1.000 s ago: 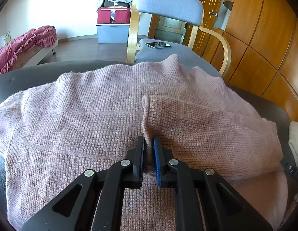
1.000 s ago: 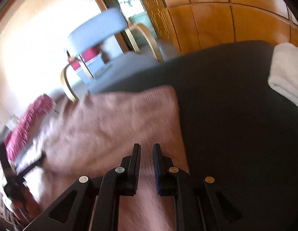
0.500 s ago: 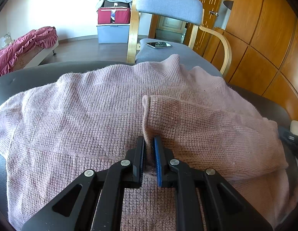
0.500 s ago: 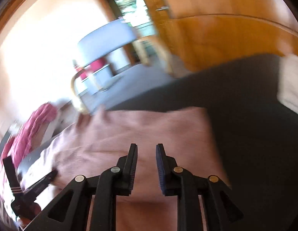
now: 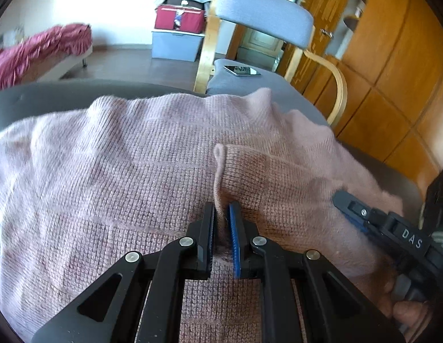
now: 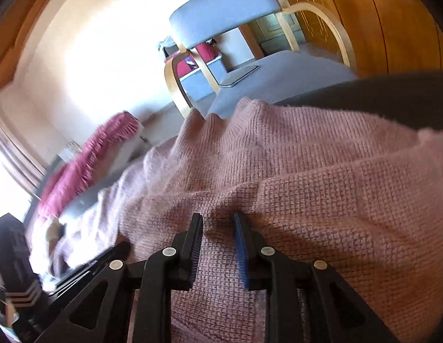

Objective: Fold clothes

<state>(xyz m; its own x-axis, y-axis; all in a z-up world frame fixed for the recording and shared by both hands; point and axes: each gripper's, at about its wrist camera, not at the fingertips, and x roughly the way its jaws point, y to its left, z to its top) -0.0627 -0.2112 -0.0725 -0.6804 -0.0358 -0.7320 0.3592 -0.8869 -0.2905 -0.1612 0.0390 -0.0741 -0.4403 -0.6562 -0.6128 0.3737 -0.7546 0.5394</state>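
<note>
The pink sweater (image 5: 153, 171) lies spread over the dark tabletop (image 5: 50, 97), its right side folded inward. Since a second ago the right tongs (image 6: 217, 243) have swung in from 3 o'clock over the folded part, jaws just opening, nothing pinched yet. The left tongs (image 5: 221, 228) stay clamped on the fold's edge. Likely a second grasp. Lettering on the right tongs reads "DAS".
</note>
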